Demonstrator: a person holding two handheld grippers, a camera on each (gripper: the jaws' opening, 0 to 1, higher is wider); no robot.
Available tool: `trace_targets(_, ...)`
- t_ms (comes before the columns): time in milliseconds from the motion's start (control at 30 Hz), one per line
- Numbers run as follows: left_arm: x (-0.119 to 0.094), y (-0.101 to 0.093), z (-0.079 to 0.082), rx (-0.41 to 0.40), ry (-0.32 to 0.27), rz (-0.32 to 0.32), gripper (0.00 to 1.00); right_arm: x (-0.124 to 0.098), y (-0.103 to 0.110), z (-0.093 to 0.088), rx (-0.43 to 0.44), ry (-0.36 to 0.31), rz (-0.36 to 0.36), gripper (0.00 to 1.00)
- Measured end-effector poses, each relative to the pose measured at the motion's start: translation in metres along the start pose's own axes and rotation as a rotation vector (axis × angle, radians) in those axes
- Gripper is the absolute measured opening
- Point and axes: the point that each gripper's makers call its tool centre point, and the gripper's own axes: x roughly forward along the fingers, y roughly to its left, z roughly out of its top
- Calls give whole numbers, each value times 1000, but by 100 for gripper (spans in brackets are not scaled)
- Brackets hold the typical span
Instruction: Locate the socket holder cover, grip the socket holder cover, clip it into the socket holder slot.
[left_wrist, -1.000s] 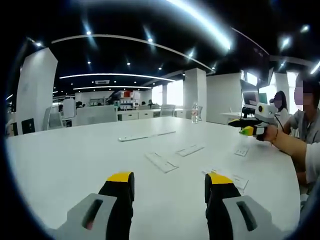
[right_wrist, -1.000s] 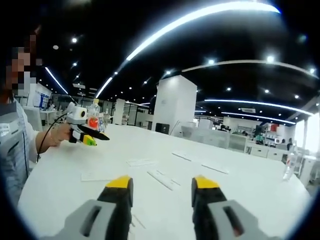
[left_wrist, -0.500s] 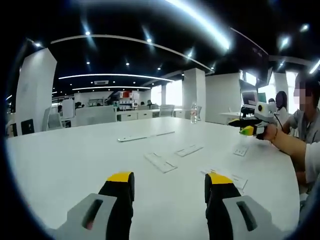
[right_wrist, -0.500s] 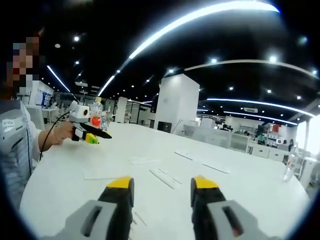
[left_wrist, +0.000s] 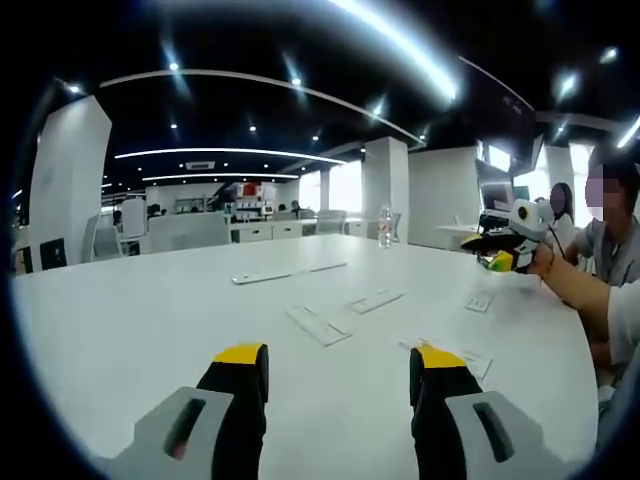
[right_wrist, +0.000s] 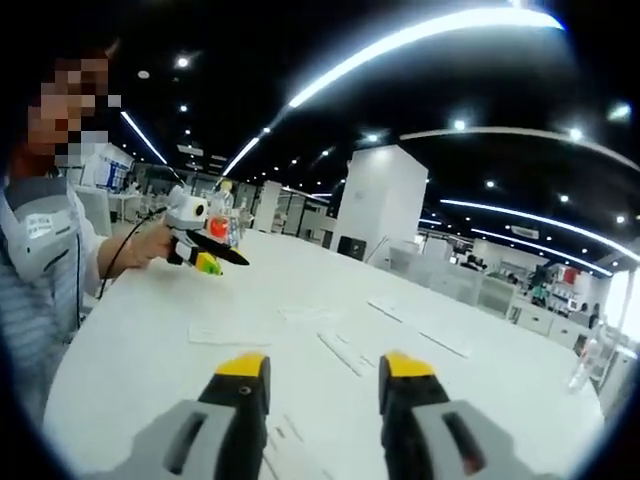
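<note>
- Socket holder cover (left_wrist: 320, 325): probably the flat white strip lying mid-bench, ahead of the left claw (left_wrist: 338, 372); which strip is cover and which is holder, I cannot tell.
- Left claw hovers low over the white bench (left_wrist: 130, 320), jaws apart and empty.
- Right claw (right_wrist: 324, 378) hangs likewise, spread, holding nothing.
- Advice: pick out the cover first, then come down level and pinch across its narrow width.

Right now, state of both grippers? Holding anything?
Left gripper: open, holding nothing, above the white table.
Right gripper: open, holding nothing, above the same table.
</note>
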Motion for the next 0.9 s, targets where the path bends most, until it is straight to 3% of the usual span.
trace_targets(333, 0, 0, -1, 9, 6, 2, 57, 1, -1, -4, -27, 87, 73, 49)
trace_targets(500, 0, -1, -2, 9, 10, -3, 57, 1, 7, -18, -51, 220, 154, 55)
trace_targets(633, -1, -2, -1, 13, 7, -2, 57, 0, 14, -23, -89, 294, 217, 52)
trace_targets(767, -1, -2, -1, 15, 7, -2, 57, -4, 13, -39, -126, 470, 289, 52)
trace_targets(900, -1, -4, -2, 15, 10, -8, 57, -8, 14, -44, -152, 583, 349, 49)
